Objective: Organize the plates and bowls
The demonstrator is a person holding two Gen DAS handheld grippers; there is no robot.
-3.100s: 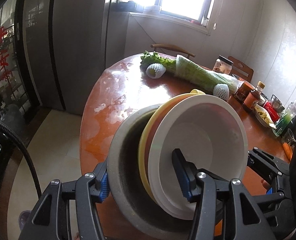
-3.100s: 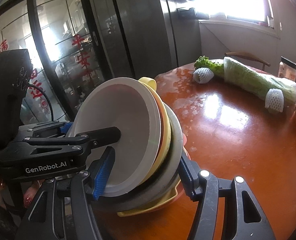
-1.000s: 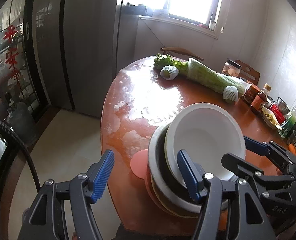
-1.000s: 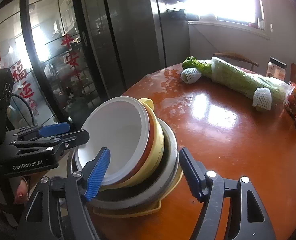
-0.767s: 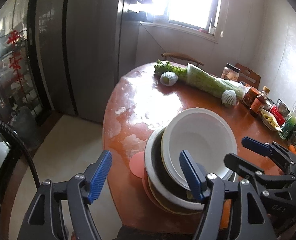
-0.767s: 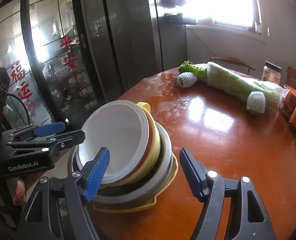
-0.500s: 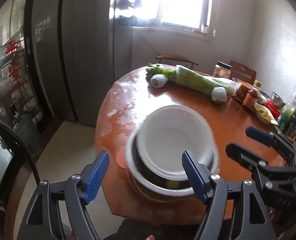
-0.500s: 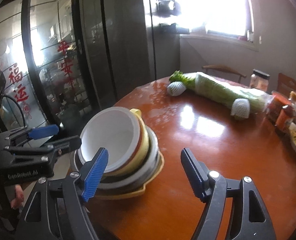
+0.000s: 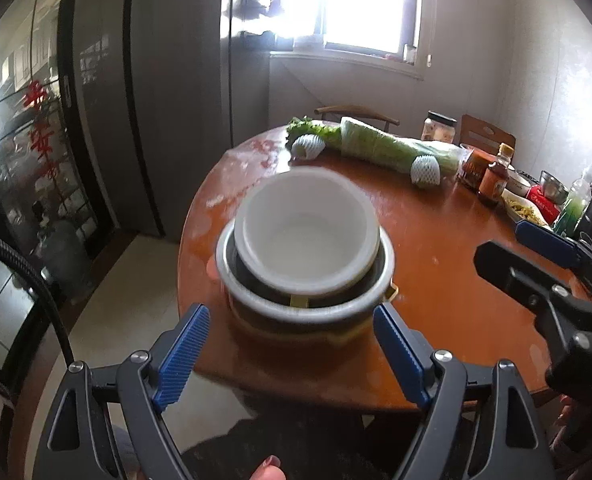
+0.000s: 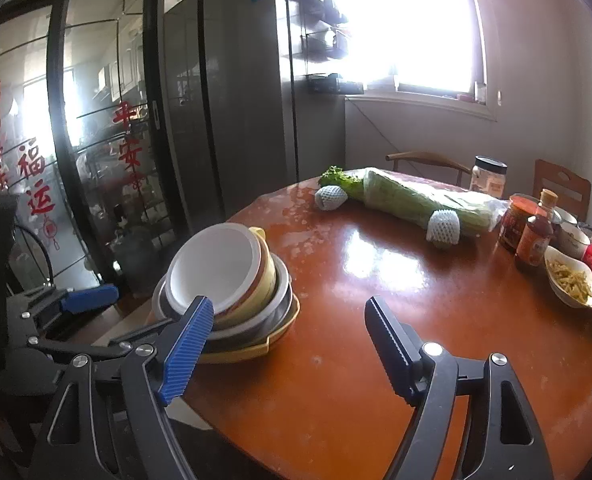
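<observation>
A stack of nested dishes stands near the edge of the round wooden table [image 9: 436, 280]. A white bowl [image 9: 304, 240] [image 10: 215, 268] sits on top, leaning a little in the right wrist view. Under it are a yellow bowl [image 10: 267, 276], a metal bowl [image 9: 255, 296] and a yellow plate [image 10: 255, 350]. My left gripper [image 9: 289, 316] [image 10: 115, 316] hangs just short of the stack, jaws opening, with nothing between them. My right gripper [image 10: 287, 306] [image 9: 508, 248] is off to the stack's right over the table, its jaws also opening and empty.
At the far side lie a wrapped cabbage [image 10: 416, 200] and two foam-netted fruits [image 10: 330, 197]. Jars and sauce bottles [image 10: 534, 240] and a dish of food [image 10: 568, 280] crowd the right side. Chairs [image 10: 428, 158] stand behind. A tall fridge [image 10: 235, 100] and glass doors are at left.
Both grippers held the tilted stack three seconds ago. They have let go, drawn back from it and spread wider. The stack now rests on the table.
</observation>
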